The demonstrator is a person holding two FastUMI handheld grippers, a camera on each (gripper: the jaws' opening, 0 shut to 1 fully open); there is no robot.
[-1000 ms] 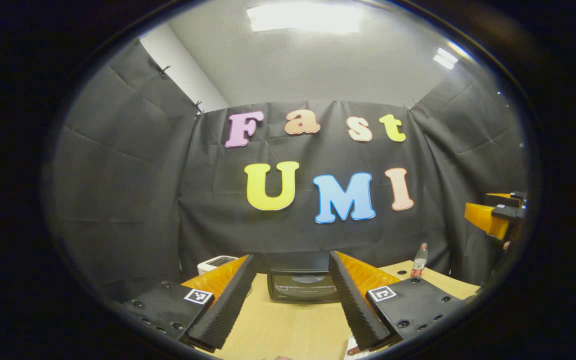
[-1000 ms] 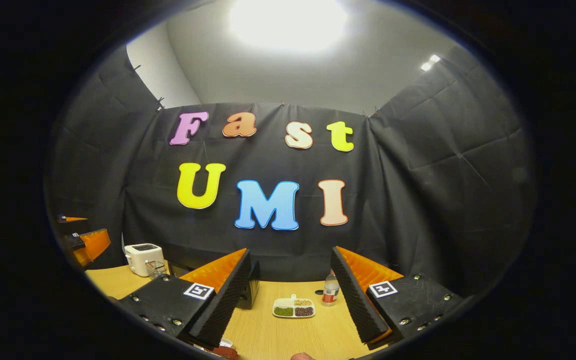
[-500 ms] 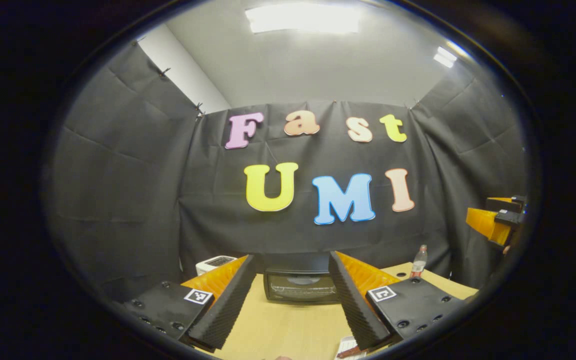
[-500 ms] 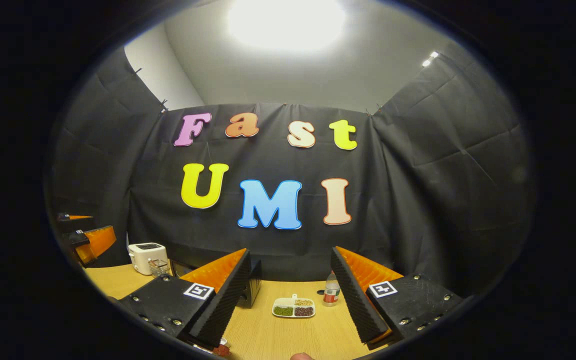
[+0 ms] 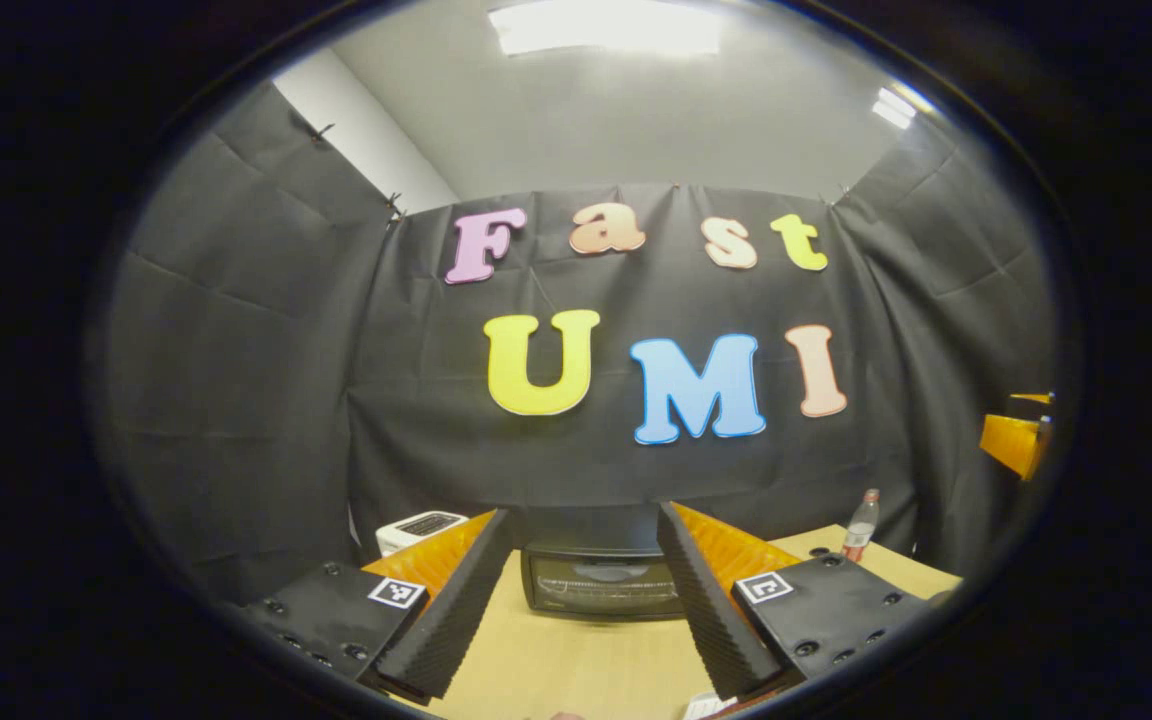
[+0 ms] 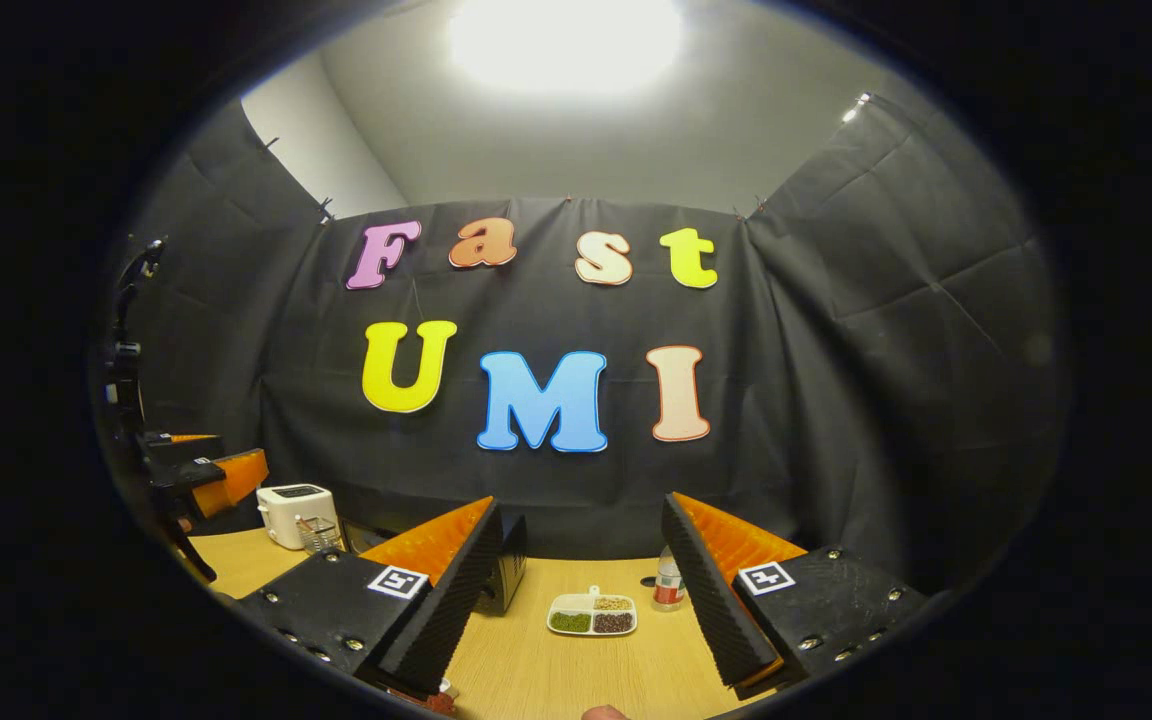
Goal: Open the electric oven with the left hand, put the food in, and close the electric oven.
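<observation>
Left gripper (image 5: 584, 590) level, fingers spread, facing shut oven (image 5: 601, 580).

A light wooden table (image 6: 536, 670) is carrying everything. The black electric oven (image 5: 601, 580) is sitting on it with its door shut, a white toaster (image 6: 294, 512) to one side. A divided snack tray (image 6: 592, 618) and a bottle (image 6: 669, 585) are standing nearby.
</observation>
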